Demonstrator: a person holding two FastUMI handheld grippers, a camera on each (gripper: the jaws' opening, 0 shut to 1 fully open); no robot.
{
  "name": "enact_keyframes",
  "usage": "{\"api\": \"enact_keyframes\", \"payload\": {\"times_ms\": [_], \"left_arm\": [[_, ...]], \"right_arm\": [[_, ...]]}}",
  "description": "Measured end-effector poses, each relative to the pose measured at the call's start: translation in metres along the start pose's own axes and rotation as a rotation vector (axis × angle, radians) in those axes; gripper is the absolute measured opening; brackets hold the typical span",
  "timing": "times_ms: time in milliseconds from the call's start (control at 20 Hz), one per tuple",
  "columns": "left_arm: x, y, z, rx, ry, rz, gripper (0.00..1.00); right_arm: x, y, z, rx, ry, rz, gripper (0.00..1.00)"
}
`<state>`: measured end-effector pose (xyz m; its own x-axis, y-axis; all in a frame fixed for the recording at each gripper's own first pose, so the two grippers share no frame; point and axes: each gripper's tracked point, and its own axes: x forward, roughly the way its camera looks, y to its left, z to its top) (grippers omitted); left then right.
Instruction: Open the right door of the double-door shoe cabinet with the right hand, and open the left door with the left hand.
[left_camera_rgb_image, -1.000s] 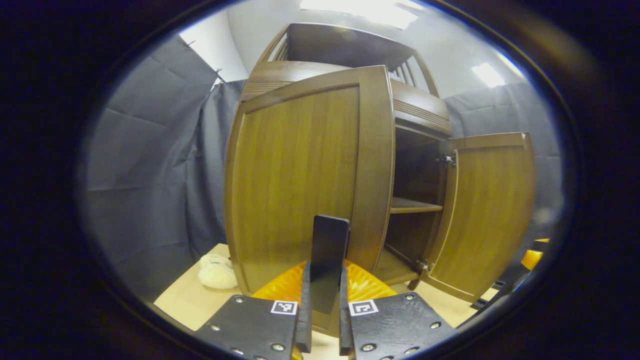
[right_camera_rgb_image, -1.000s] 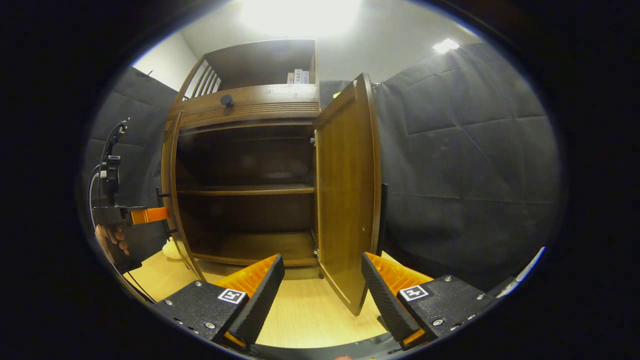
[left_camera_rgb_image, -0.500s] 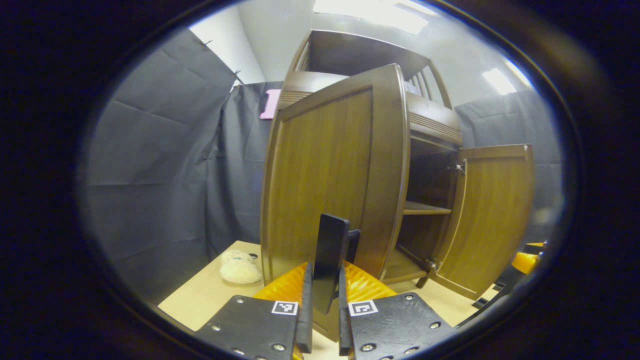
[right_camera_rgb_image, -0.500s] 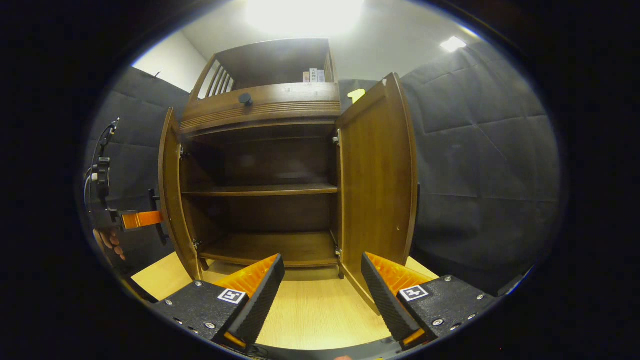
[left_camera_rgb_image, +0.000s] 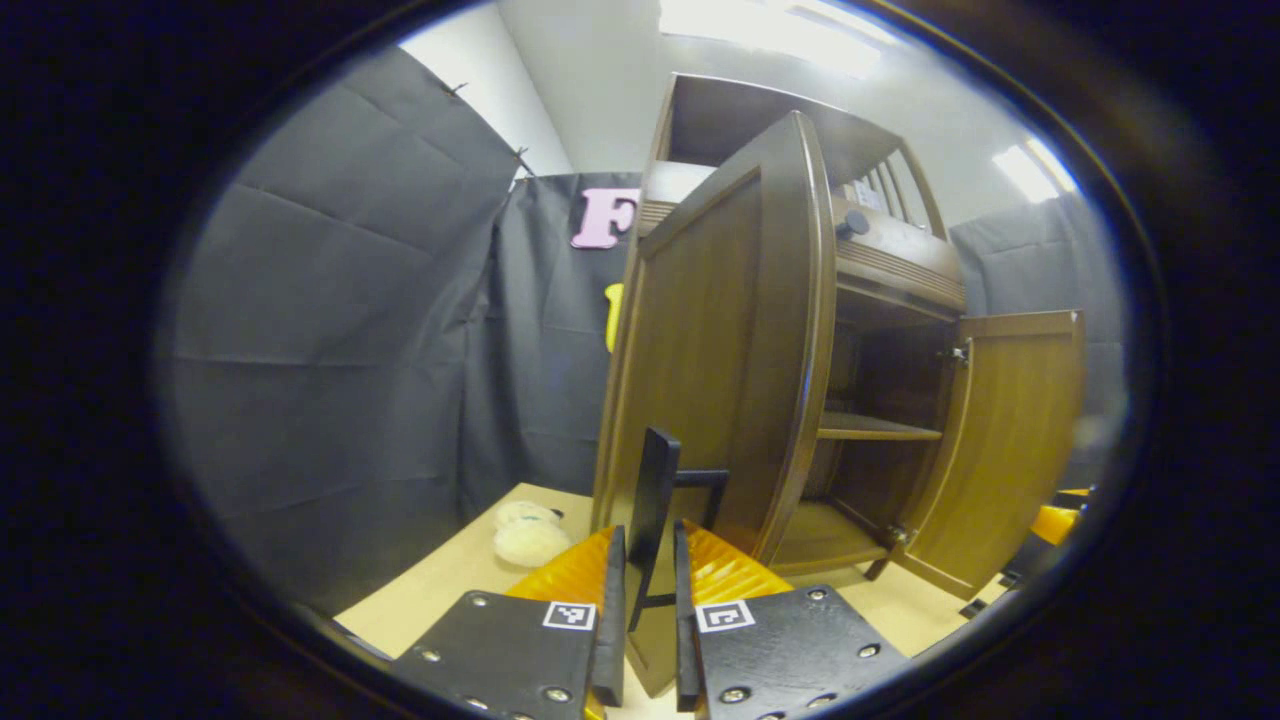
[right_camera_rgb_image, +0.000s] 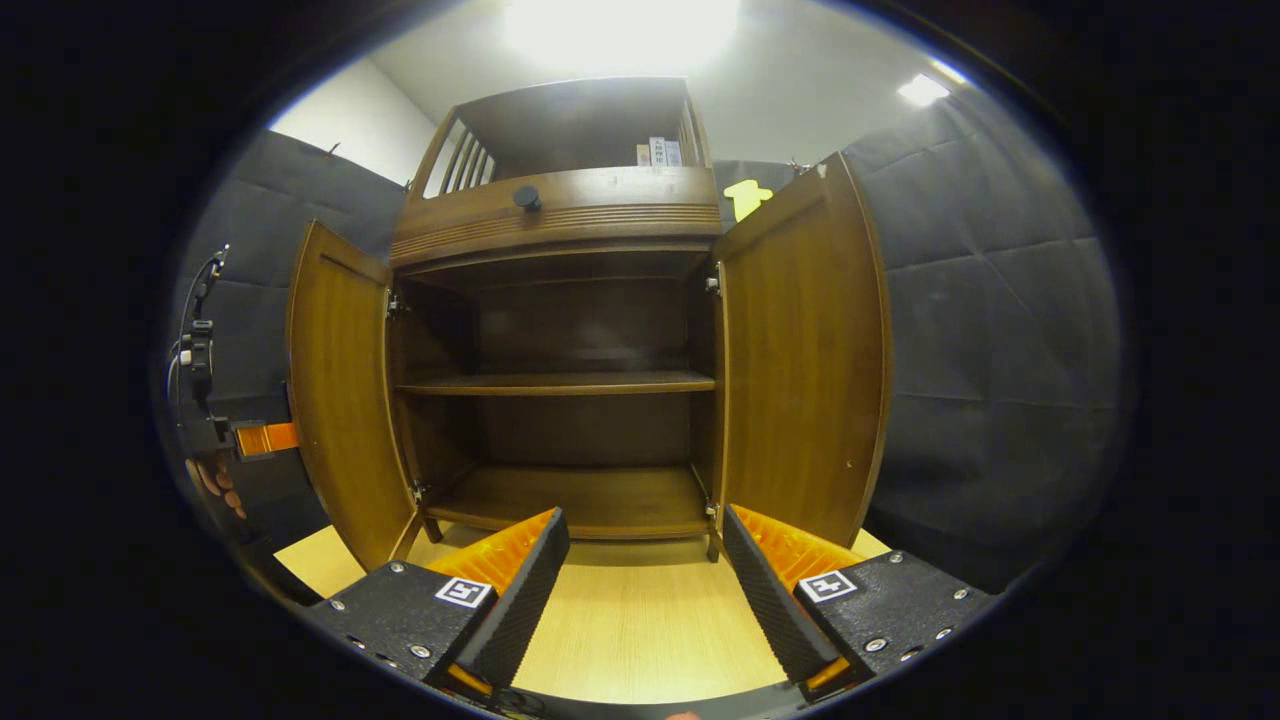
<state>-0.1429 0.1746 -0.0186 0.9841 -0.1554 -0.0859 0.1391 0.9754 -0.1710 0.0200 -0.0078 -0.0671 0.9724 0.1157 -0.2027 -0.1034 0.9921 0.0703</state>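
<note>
The brown wooden shoe cabinet (right_camera_rgb_image: 560, 215) stands with both doors swung out. In the left gripper view the left door (left_camera_rgb_image: 720, 340) is seen nearly edge-on, and my left gripper (left_camera_rgb_image: 647, 545) is shut on its black handle (left_camera_rgb_image: 655, 480). The right door (left_camera_rgb_image: 1010, 440) hangs open farther off. From the right gripper view, the left door (right_camera_rgb_image: 335, 400) and right door (right_camera_rgb_image: 805, 370) flank the bare inner shelf (right_camera_rgb_image: 560, 383). My right gripper (right_camera_rgb_image: 645, 520) is open, well back from the cabinet, holding nothing. The left gripper (right_camera_rgb_image: 258, 438) and a hand (right_camera_rgb_image: 215, 485) show behind the left door.
A white plush thing (left_camera_rgb_image: 525, 538) lies on the light wooden floor (right_camera_rgb_image: 640, 630) left of the cabinet. Black cloth walls close in on both sides. A drawer with a dark knob (right_camera_rgb_image: 527, 197) sits above the doors, with an open top shelf over it.
The left door has swung farther out with my left gripper on its handle. The right gripper view has turned from the right door's edge to face the cabinet's inside squarely.
</note>
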Motion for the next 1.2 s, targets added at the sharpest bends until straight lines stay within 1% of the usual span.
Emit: {"api": "enact_keyframes", "payload": {"times_ms": [100,150,250,300,350,400,450,500,550,650,700,750,850,950,1000,1150,1200], "left_arm": [[-0.005,0.012,-0.002,-0.004,-0.002,0.023,0.17],[-0.009,0.018,-0.001,0.001,-0.005,0.042,0.17],[-0.017,0.032,0.001,0.012,-0.012,0.073,0.17],[-0.02,0.038,0.003,0.015,-0.016,0.086,0.17],[-0.024,0.046,0.004,0.019,-0.02,0.1,0.17],[-0.03,0.053,0.005,0.022,-0.023,0.116,0.17],[-0.033,0.06,0.007,0.028,-0.025,0.131,0.17],[-0.037,0.068,0.009,0.036,-0.029,0.146,0.17],[-0.04,0.075,0.009,0.046,-0.032,0.163,0.17],[-0.046,0.097,0.015,0.065,-0.038,0.208,0.17],[-0.05,0.102,0.02,0.07,-0.044,0.229,0.21],[-0.055,0.105,0.022,0.062,-0.051,0.229,0.25],[-0.07,0.112,0.031,0.064,-0.063,0.243,0.17],[-0.084,0.112,0.039,0.078,-0.07,0.258,0.23],[-0.091,0.104,0.045,0.077,-0.071,0.257,0.26],[-0.114,0.075,0.054,0.087,-0.078,0.248,0.17],[-0.119,0.065,0.056,0.091,-0.078,0.24,0.17]], "right_arm": [[0.002,0.007,0.0,0.003,0.001,0.016,0.95],[0.004,0.01,0.001,0.001,0.001,0.023,0.92],[0.006,0.017,0.004,-0.003,-0.004,0.036,0.92],[0.006,0.019,0.006,-0.005,-0.008,0.041,0.95],[0.006,0.02,0.007,-0.006,-0.012,0.046,0.95],[0.005,0.02,0.007,-0.009,-0.012,0.05,0.92],[0.005,0.02,0.007,-0.012,-0.013,0.053,0.95],[0.004,0.021,0.01,-0.015,-0.016,0.057,0.92],[0.002,0.022,0.012,-0.019,-0.022,0.059,0.95],[0.001,0.023,0.017,-0.022,-0.036,0.058,0.95],[0.001,0.023,0.019,-0.017,-0.041,0.054,0.95],[0.0,0.025,0.022,-0.01,-0.044,0.055,0.95],[-0.001,0.021,0.028,-0.006,-0.054,0.054,0.95],[-0.006,0.012,0.037,-0.01,-0.066,0.049,0.95],[-0.009,0.008,0.042,-0.01,-0.074,0.05,0.95],[-0.019,-0.006,0.054,-0.014,-0.091,0.055,0.95],[-0.023,-0.009,0.058,-0.017,-0.09,0.057,0.95]]}}
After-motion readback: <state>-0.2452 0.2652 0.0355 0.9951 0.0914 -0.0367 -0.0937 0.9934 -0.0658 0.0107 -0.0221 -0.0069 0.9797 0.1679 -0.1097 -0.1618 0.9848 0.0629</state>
